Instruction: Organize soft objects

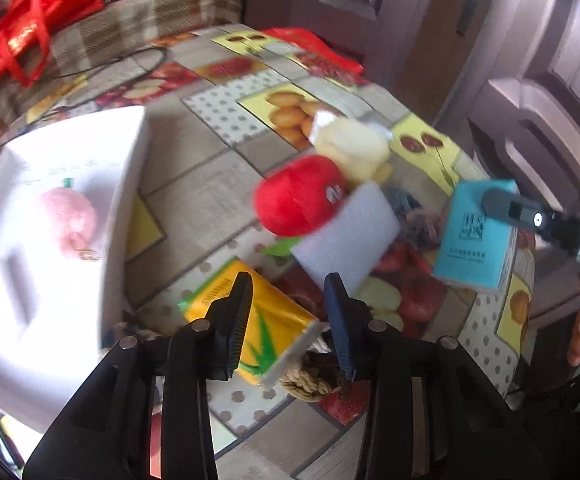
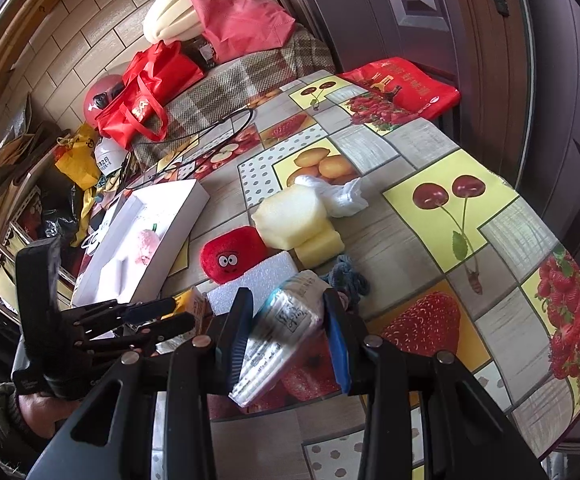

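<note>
My left gripper (image 1: 290,286) is open and empty above a yellow tissue pack (image 1: 250,320); it also shows in the right wrist view (image 2: 170,314). My right gripper (image 2: 286,300) is shut on a teal tissue pack (image 2: 278,332), held above the table; the pack shows teal in the left wrist view (image 1: 473,236). A red plush (image 1: 297,196) (image 2: 232,254), a white foam block (image 1: 345,236) (image 2: 262,276), yellow sponges (image 1: 353,148) (image 2: 293,220), a white cloth (image 2: 341,194) and a grey-blue rag (image 2: 347,274) lie mid-table. A white box (image 1: 50,240) (image 2: 146,240) holds a pink soft toy (image 1: 70,216).
A braided rope coil (image 1: 313,376) lies under my left gripper. A red bag (image 2: 401,84) lies at the table's far edge. A sofa with red bags (image 2: 150,96) stands behind. Dark doors (image 2: 409,0) stand to the right. A black cable (image 2: 210,132) crosses the far table.
</note>
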